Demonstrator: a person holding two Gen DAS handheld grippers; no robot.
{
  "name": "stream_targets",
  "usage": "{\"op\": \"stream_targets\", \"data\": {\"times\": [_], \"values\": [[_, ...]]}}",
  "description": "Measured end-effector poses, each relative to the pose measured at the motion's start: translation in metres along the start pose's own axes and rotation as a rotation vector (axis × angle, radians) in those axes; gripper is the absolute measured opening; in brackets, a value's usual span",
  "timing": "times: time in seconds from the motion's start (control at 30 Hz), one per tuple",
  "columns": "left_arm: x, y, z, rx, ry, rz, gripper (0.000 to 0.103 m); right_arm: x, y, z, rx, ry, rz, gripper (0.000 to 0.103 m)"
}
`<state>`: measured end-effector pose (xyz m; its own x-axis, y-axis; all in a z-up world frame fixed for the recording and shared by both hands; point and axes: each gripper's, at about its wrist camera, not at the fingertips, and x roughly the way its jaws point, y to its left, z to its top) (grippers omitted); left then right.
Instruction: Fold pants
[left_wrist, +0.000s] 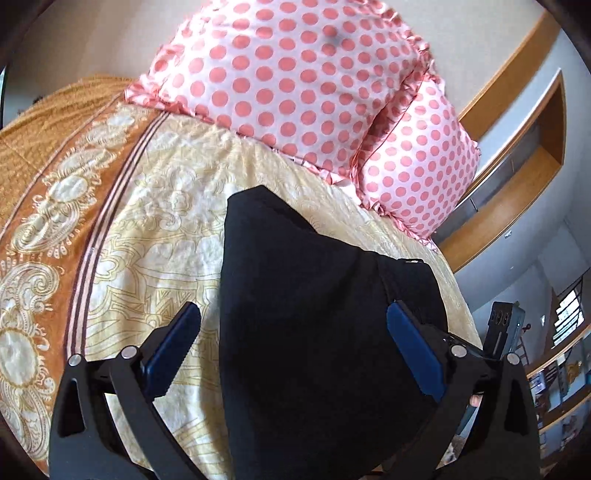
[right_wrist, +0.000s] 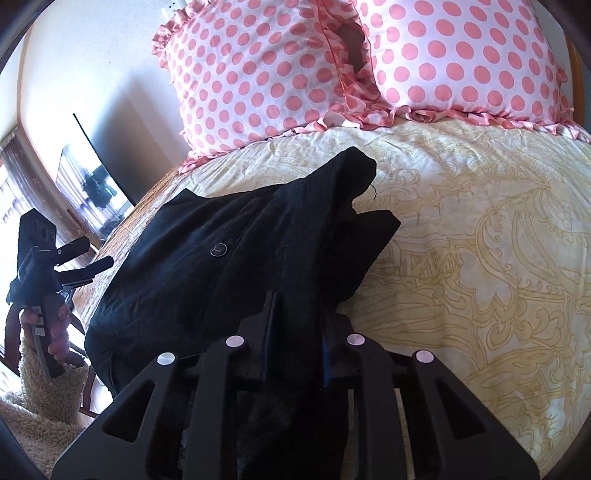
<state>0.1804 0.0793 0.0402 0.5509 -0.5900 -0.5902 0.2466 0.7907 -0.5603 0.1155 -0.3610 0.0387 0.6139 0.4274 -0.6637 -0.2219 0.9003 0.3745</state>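
Bedroom; bed under cream-and-gold patterned bedspread (right_wrist: 480, 229), 2 pink polka-dot pillows (left_wrist: 295, 74) at head. Black pants (right_wrist: 229, 236) lay bunched on bedspread below pillows, button facing up. Left gripper (left_wrist: 293, 326) spread wide, fingers straddling pants, nothing pinched. Right gripper (right_wrist: 297, 325) clamped on pants fabric, fold draped between fingers.

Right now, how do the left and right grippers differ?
The left gripper has its jaws spread wide and holds nothing; the right gripper has its jaws closed on a fold of the black pants. The left frames the pants without pinching them; the right grips them. Both point toward the polka-dot pillows.
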Motion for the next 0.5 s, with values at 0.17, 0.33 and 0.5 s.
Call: {"op": "stream_targets", "data": {"times": [0.17,0.33,0.5], "values": [[0.033,0.005,0.012,-0.021,0.125,-0.023,0.095,0.009,-0.006,0.001,0.033,0.035,-0.017,0.041],[0.051,-0.001,0.011,-0.001,0.169,0.04,0.068,0.004,-0.005,-0.001,0.022,-0.005,0.03,0.025],[0.046,0.002,0.011,0.022,0.143,0.097,0.021,-0.002,-0.008,0.002,0.053,-0.038,0.088,0.021]]}}
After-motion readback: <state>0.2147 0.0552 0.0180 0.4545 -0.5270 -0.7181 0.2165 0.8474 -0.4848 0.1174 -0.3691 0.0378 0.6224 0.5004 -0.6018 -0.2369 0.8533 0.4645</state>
